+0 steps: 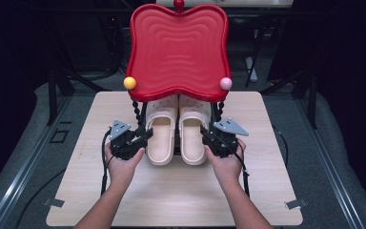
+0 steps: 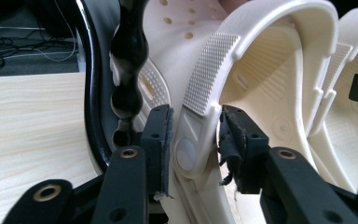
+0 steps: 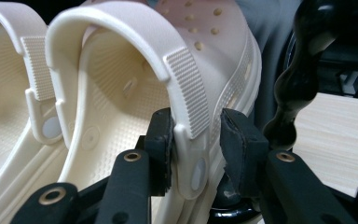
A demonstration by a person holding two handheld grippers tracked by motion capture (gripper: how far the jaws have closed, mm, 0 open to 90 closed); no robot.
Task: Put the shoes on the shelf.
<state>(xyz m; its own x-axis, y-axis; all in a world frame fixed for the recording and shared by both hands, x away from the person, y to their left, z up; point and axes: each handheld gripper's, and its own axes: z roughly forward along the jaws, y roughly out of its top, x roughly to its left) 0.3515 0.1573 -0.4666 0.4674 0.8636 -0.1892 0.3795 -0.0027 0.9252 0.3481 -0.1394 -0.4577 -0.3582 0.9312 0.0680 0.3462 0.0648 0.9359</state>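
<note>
The left gripper (image 1: 140, 136) straddles the left clog (image 1: 161, 136) at its outer wall, jaws loosened, pads barely off it. The right gripper (image 1: 208, 135) likewise brackets the right clog (image 1: 193, 133). Both clogs sit mid-table (image 1: 76, 191), toes toward twelve o'clock beneath the red stool (image 1: 177, 50).

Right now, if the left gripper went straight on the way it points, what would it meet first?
The left gripper already straddles the outer side wall of the left cream clog, jaws open. Going on, its jaws would likely slide along that wall toward the heel strap; depth is unclear.
</note>
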